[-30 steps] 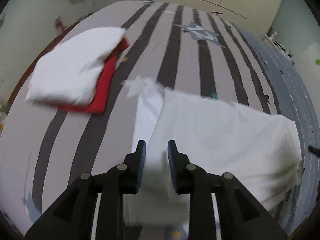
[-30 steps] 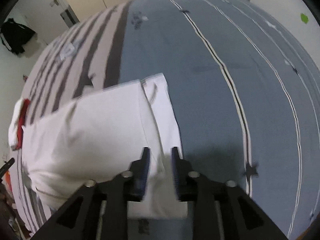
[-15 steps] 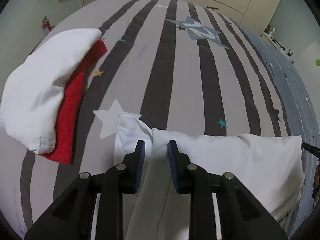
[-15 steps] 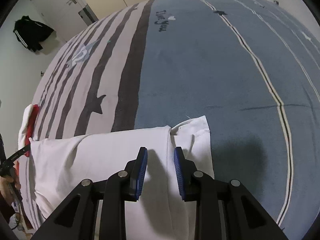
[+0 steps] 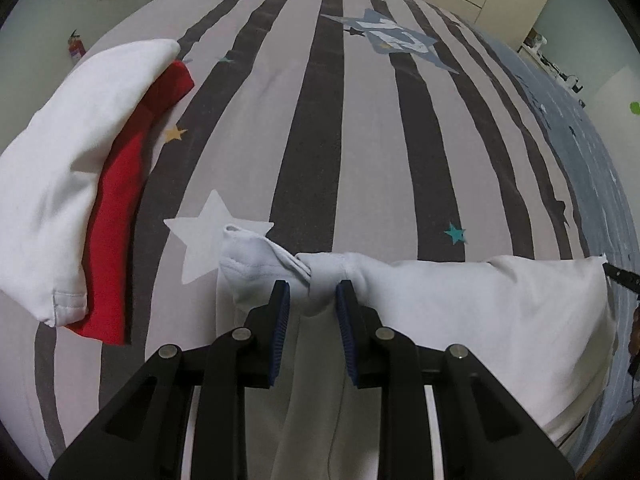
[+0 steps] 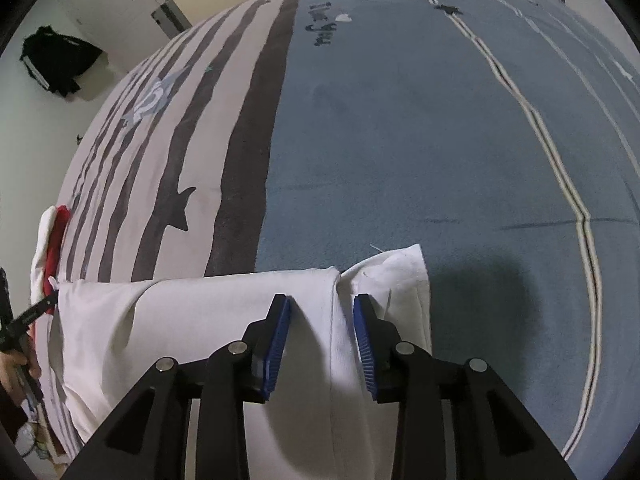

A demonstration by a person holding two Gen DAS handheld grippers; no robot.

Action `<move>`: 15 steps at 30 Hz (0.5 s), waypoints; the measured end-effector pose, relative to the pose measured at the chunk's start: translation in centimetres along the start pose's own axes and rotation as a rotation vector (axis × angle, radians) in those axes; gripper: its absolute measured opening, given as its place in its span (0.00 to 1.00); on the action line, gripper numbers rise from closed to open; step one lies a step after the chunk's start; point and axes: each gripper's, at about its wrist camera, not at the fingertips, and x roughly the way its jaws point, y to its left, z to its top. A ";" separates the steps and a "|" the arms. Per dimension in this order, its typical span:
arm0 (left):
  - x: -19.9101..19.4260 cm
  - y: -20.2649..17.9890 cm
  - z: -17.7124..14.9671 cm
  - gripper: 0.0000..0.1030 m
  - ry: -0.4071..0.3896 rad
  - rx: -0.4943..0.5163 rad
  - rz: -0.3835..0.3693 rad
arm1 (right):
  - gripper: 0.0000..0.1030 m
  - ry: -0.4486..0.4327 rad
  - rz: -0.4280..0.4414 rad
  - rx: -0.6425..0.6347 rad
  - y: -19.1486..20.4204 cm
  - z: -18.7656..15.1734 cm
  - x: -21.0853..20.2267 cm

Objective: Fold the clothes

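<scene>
The white garment (image 5: pixel 460 308) lies folded over on the bed (image 5: pixel 340 140). The left tongs (image 5: pixel 312 300) have just been closing and pinch its bunched edge; the right tongs (image 6: pixel 322 312) have just been opening, loosened around the fold. Further folding and stacking onto the folded pile (image 5: pixel 72 168) probably remain.

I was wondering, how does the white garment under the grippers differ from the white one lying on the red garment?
The white garment under the grippers has a bunched end between the left gripper fingers; the other white one is untouched.

The first lies straight on the bedspread; the other rests on a red garment.

The first spans striped and blue areas; the other stays by the striped edge.

Both are white and folded.
</scene>
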 end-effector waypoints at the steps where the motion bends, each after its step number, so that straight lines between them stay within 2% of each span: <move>1: -0.1 -0.1 -0.1 0.06 -0.007 0.013 -0.007 | 0.29 -0.003 0.011 -0.011 0.2 0.1 0.0; 2: -0.3 -0.3 -0.1 0.03 -0.015 0.028 -0.002 | 0.26 -0.006 0.015 -0.019 0.4 0.1 0.0; 3: -0.8 -0.3 -0.1 0.03 -0.030 0.036 0.003 | 0.11 -0.008 0.012 -0.025 0.5 0.2 0.0; 4: -1.5 -0.1 0.0 0.02 -0.051 0.027 0.005 | 0.06 -0.009 0.014 -0.023 0.6 0.2 -0.2; 6: -2.7 0.7 0.2 0.02 -0.084 0.002 0.013 | 0.06 -0.032 0.018 0.000 0.3 0.3 -1.0; 8: -3.4 2.0 0.2 0.02 -0.098 -0.028 0.031 | 0.05 -0.068 -0.014 -0.002 0.3 0.4 -2.1; 11: -2.8 3.5 0.0 0.02 -0.060 -0.037 0.035 | 0.04 -0.084 -0.061 -0.013 0.2 0.2 -2.7; 15: -2.5 4.2 -0.2 0.02 -0.045 -0.013 0.048 | 0.04 -0.062 -0.073 0.016 -1.1 -0.3 -2.2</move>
